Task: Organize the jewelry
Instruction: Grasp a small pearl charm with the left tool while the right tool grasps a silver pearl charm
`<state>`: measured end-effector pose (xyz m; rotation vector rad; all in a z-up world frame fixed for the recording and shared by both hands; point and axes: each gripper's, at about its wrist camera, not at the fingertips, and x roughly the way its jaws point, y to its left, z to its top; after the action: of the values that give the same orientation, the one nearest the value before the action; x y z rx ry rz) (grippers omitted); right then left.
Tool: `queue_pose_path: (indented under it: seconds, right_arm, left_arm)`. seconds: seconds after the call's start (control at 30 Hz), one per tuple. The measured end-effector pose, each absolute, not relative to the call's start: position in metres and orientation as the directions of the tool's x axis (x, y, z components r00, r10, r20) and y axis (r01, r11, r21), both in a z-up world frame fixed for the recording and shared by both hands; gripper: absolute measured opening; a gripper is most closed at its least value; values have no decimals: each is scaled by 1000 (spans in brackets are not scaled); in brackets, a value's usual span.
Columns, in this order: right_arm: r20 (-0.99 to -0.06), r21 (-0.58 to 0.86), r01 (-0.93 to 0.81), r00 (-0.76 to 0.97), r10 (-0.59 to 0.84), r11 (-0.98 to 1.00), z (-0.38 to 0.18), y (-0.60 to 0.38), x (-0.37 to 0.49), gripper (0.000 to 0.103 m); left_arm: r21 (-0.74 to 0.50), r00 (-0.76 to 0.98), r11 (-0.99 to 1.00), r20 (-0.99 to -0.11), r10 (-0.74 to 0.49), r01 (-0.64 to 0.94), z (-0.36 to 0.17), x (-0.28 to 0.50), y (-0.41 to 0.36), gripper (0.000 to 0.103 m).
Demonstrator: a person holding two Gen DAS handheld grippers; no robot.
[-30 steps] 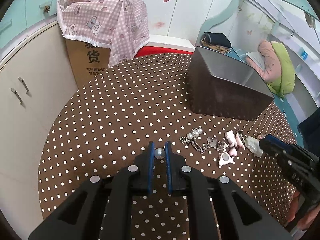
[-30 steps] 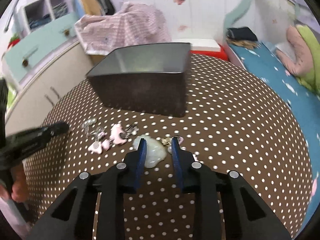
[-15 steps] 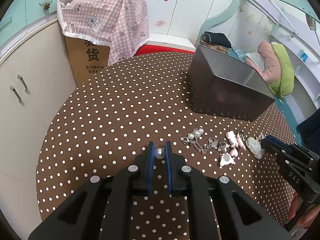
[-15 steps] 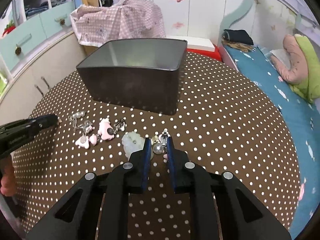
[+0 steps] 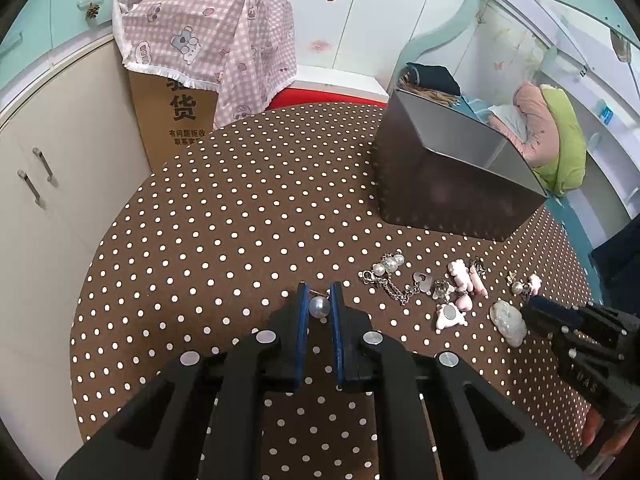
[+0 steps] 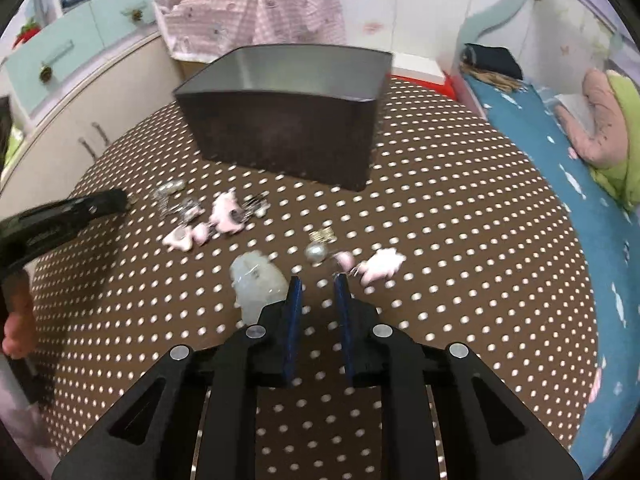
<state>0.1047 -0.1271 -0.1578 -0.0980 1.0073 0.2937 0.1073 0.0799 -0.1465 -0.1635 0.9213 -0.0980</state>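
Observation:
My left gripper [image 5: 319, 292] is shut on a pearl earring [image 5: 319, 307] and holds it above the polka-dot table [image 5: 240, 208]. My right gripper [image 6: 317, 280] is slightly open and empty; a second pearl earring [image 6: 316, 253] lies on the table just beyond its tips. A pale jade pendant [image 6: 256, 284] lies left of the right fingers. Pink charms [image 6: 224, 212] and a silver chain with pearls [image 5: 390, 276] lie scattered in a row. The dark open-topped metal box [image 6: 288, 136] stands behind them.
A cardboard box under pink checked cloth [image 5: 200, 52] stands beyond the table's far left. White cabinets [image 5: 44, 168] curve along the left. A bed with blue sheet [image 6: 560, 160] lies to the right.
The right gripper closed over the second pearl earring, then pulled back and opened a little, so the earring lies beyond its tips. The left gripper kept its pearl earring and rose slightly.

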Motion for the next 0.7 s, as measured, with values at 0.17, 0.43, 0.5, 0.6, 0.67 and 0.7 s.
queue_pose_path:
  seconds: [0.17, 0.43, 0.5, 0.6, 0.67, 0.7]
  right_arm:
    - [-823, 70, -256, 531, 201, 964, -153, -126, 107, 19]
    - [-814, 48, -300, 540, 212, 953, -145, -110, 121, 19]
    - [-814, 29, -299, 547, 197, 954, -148, -105, 122, 19]
    - [-818, 24, -270, 548, 174, 963, -149, -106, 124, 19]
    - [-828, 17, -256, 538, 157, 966, -154, -110, 128, 19]
    - [-836, 30, -256, 524, 165, 966, -158, -112, 130, 19]
  left_arm:
    - [-183, 600, 983, -785, -153, 11, -147, 105, 80, 9]
    - [-190, 598, 982, -786, -156, 7, -146, 106, 84, 9]
    - [-193, 597, 981, -786, -159, 7, -146, 106, 85, 9]
    - [-192, 596, 981, -787, -157, 5, -146, 106, 85, 9]
    - [-192, 597, 981, -787, -158, 7, -146, 106, 85, 9]
    - [-193, 596, 981, -787, -159, 8, -146, 106, 85, 9]
